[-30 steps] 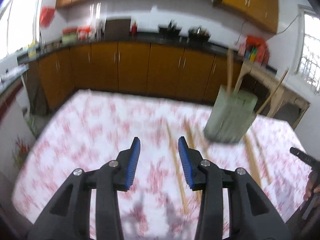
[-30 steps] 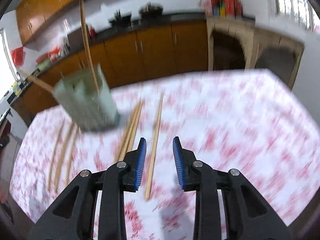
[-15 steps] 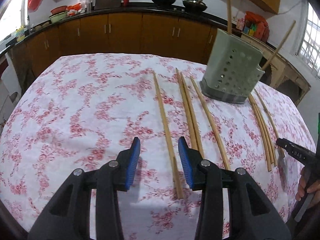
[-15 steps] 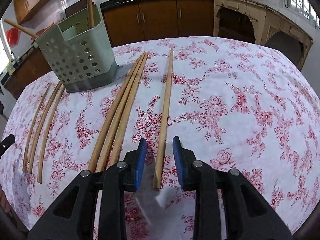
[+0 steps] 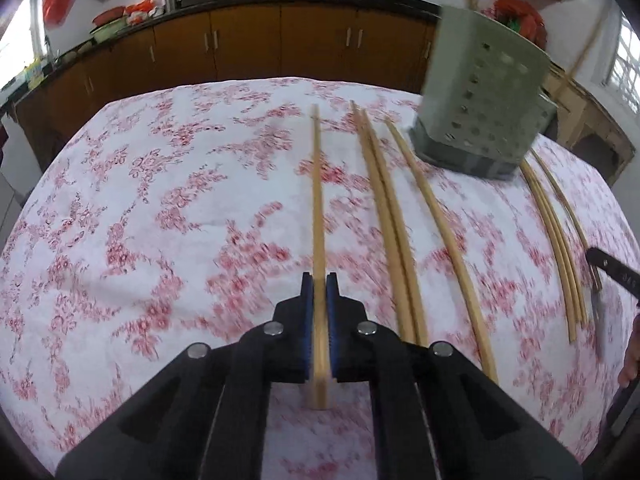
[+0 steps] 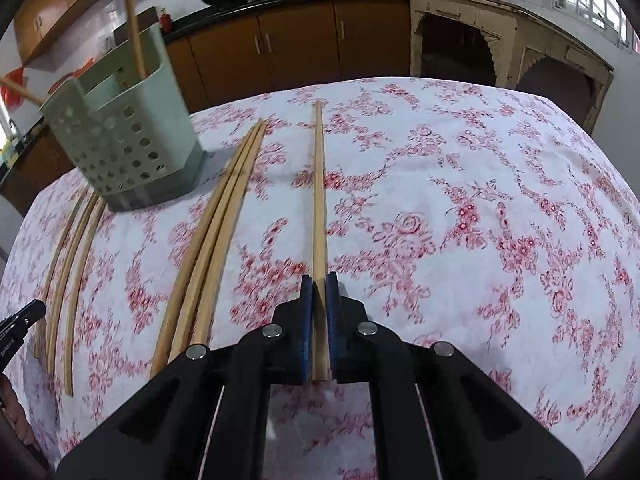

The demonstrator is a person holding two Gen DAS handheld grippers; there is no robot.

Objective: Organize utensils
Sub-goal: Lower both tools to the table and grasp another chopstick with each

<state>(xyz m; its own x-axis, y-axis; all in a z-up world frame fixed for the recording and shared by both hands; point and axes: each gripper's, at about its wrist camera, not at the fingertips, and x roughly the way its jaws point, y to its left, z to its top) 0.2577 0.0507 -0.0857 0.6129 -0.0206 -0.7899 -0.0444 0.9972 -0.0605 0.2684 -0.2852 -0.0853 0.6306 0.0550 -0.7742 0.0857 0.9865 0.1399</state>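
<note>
Left gripper [image 5: 319, 285] is clamped on a chopstick [image 5: 318, 208]: the blue pads pinch it from both sides close to its near end, and a short stub pokes back out behind the jaws. From there the stick runs straight ahead between the fingers toward the far edge of the table [image 5: 120, 208], low over the floral cloth; whether its far tip touches the cloth is hard to say through the motion blur.

Right gripper [image 6: 319, 285] mirrors it, jaws shut tight on a second chopstick [image 6: 319, 200], gripped at the near end as well, the shaft centred in the gap and pointing away to the table's far edge.

Between the two held sticks, loose chopsticks lie on the cloth. In the left wrist view a touching pair [image 5: 384, 216] and a single one [image 5: 436, 216] sit just to the right of the held stick; the right wrist view shows them bunched as a bundle of three [image 6: 216, 224] to the left of its jaws.

The green perforated utensil holder [image 5: 480, 96] stands toward the far edge, near the loose chopsticks' far tips, with two sticks standing up out of it [image 6: 134, 24]. Past the holder, three more curved chopsticks [image 5: 552, 240] lie together on the cloth, well apart from either gripper.
</note>
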